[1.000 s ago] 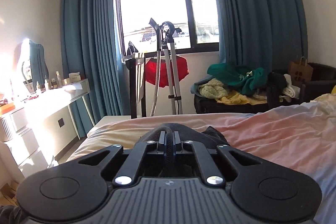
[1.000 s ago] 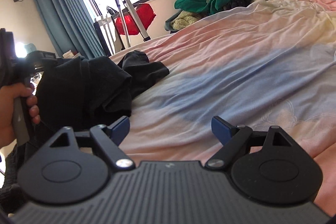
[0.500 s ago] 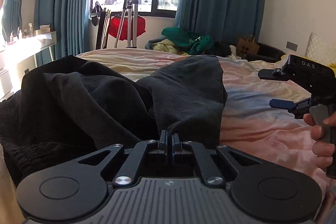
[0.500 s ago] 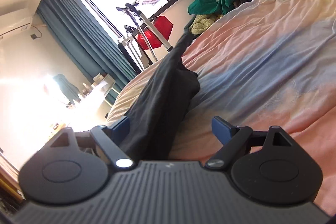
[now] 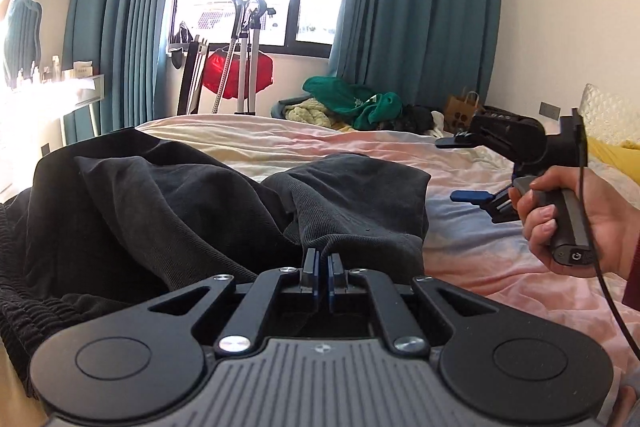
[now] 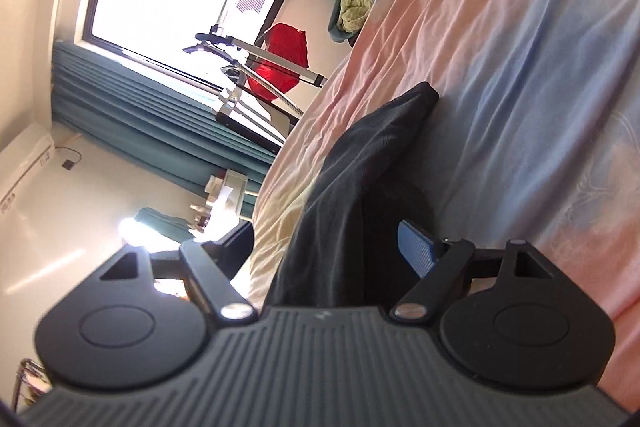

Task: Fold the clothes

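garment (image 5: 208, 203): black, ribbed | bedsheet (image 5: 472, 247): pink-blue-yellow pastel | curtains (image 5: 420, 7): teal

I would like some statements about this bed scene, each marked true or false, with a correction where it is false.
1. The left tongs are shut on the black garment. True.
2. The black garment lies on a bare wooden floor. False: it lies on the bed sheet, which is pink, blue and cream.
3. The right tongs have black cloth between their fingers. True; the jaws are closing but the pads do not press on it yet.
4. The curtains are bright yellow. False: they are teal.
5. A green garment lies in the pile beyond the bed. True.
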{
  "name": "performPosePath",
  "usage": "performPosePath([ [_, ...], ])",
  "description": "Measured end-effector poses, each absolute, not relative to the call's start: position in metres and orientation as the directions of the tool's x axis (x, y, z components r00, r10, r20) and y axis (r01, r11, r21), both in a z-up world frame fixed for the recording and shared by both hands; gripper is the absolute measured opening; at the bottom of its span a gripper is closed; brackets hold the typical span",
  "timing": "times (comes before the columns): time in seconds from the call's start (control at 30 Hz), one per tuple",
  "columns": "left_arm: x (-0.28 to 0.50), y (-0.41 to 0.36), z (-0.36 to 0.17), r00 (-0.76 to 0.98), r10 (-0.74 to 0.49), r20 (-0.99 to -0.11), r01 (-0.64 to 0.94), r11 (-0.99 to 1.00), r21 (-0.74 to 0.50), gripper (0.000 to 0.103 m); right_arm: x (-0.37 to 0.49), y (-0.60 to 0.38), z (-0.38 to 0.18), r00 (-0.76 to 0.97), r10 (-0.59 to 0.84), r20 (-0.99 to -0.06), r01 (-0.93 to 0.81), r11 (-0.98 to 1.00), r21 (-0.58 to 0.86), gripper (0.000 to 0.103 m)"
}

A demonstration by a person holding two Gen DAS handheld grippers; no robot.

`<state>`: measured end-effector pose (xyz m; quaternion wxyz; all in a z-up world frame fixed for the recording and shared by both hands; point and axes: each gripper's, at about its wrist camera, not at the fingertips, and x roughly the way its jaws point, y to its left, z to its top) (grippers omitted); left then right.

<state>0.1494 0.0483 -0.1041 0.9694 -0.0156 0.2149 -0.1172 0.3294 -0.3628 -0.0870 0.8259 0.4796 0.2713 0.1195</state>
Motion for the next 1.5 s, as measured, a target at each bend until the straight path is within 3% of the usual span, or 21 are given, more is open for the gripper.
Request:
performPosePath([
  [0.1,0.15,0.05,-0.103,0.878,-0.245,-0.412,0.223,0.969,-0.102,0.005,0.378,-0.338,-0.086,0.784,0.441,-0.438,0.065,0.642,0.764,0.049],
  [0.13,0.15,0.051,-0.103,0.876,-0.249,-0.413,0.222,0.968,-0.112,0.005,0.389,-0.331,-0.084,0.78,0.435,-0.45,0.054,0.67,0.741,0.03],
  [0.2,0.151,0.056,-0.101,0.871,-0.263,-0.415,0.221,0.964,-0.147,0.007,0.404,-0.316,-0.072,0.798,0.408,-0.444,0.008,0.729,0.684,0.01],
  [0.37,0.156,0.072,-0.091,0.863,-0.315,-0.394,0.227,0.94,-0.255,0.009,0.433,-0.286,-0.016,0.852,0.434,-0.293,-0.188,0.775,0.603,0.007],
  [0.5,0.156,0.085,-0.077,0.893,-0.314,-0.324,0.231,0.935,-0.269,0.032,0.49,-0.248,0.025,0.855,0.451,-0.257,-0.256,0.797,0.547,0.007],
  [0.63,0.163,0.095,-0.078,0.906,-0.275,-0.323,0.198,0.948,-0.25,0.045,0.556,-0.209,0.054,0.861,0.436,-0.262,-0.276,0.834,0.479,0.005],
  [0.83,0.197,0.114,-0.109,0.872,-0.238,-0.428,0.12,0.951,-0.285,0.045,0.651,-0.209,0.013,0.869,0.281,-0.406,-0.106,0.91,0.402,0.005],
  [0.93,0.22,0.127,-0.13,0.824,-0.253,-0.507,0.073,0.935,-0.347,0.045,0.662,-0.228,-0.026,0.835,0.307,-0.456,-0.062,0.877,0.476,0.008],
  [1.07,0.232,0.141,-0.138,0.801,-0.274,-0.533,0.05,0.916,-0.397,0.045,0.638,-0.255,-0.043,0.82,0.362,-0.445,-0.062,0.827,0.559,0.012],
  [1.17,0.231,0.144,-0.137,0.803,-0.268,-0.533,0.051,0.921,-0.387,0.045,0.606,-0.275,-0.032,0.822,0.371,-0.432,-0.077,0.824,0.561,0.029],
  [1.23,0.229,0.144,-0.136,0.804,-0.258,-0.536,0.046,0.926,-0.376,0.045,0.579,-0.29,-0.022,0.836,0.36,-0.414,-0.075,0.823,0.563,0.053],
  [1.3,0.223,0.142,-0.134,0.802,-0.233,-0.55,0.031,0.936,-0.352,0.045,0.551,-0.304,-0.013,0.852,0.345,-0.394,-0.066,0.817,0.572,0.068],
  [1.4,0.211,0.135,-0.13,0.786,-0.185,-0.589,0.007,0.956,-0.292,0.045,0.509,-0.322,-0.008,0.863,0.335,-0.379,-0.038,0.791,0.611,0.068],
  [1.5,0.198,0.133,-0.124,0.775,-0.199,-0.6,-0.006,0.947,-0.322,0.045,0.469,-0.334,-0.013,0.854,0.342,-0.393,0.0,0.754,0.656,0.068],
])
